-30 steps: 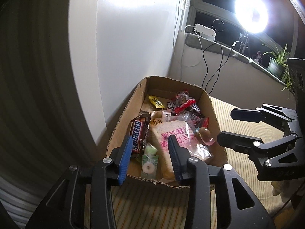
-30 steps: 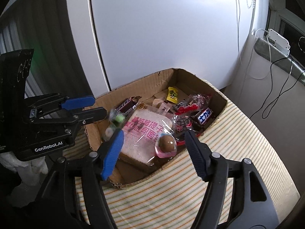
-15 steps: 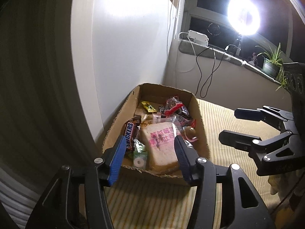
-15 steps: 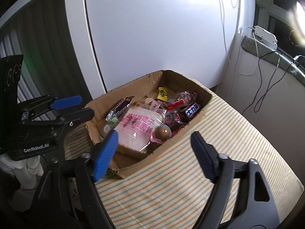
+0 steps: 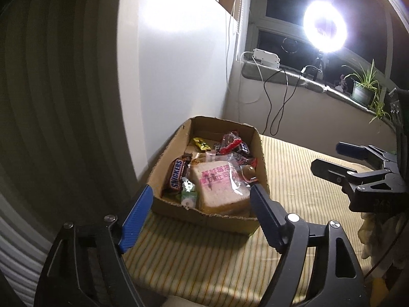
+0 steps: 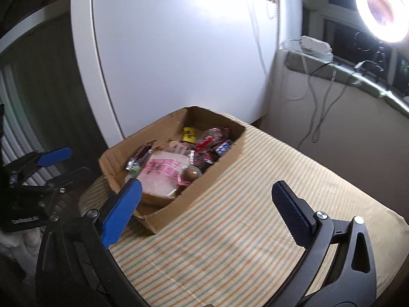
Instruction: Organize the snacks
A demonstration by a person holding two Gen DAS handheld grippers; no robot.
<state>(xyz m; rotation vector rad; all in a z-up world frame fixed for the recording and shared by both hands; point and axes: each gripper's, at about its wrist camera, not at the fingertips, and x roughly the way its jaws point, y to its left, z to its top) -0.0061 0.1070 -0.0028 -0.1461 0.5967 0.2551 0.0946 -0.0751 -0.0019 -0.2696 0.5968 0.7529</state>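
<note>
A shallow cardboard box sits on a striped cloth and holds several snacks: a wrapped bread slice with pink print, a Snickers bar, a green-and-white candy, a yellow packet, red wrappers and a round brown sweet. My left gripper hovers short of the box's near wall, its jaws opening with nothing between them. My right gripper is back from the box's right side, its jaws opening and empty.
The striped cloth covers the surface to the right of the box. A white panel stands right behind the box. On the windowsill are a ring light, a white power strip with hanging cables, and a potted plant.
Both grippers pulled back and up from the box, which now looks smaller and farther. Their jaws spread wider. The snacks in the box have not shifted.
</note>
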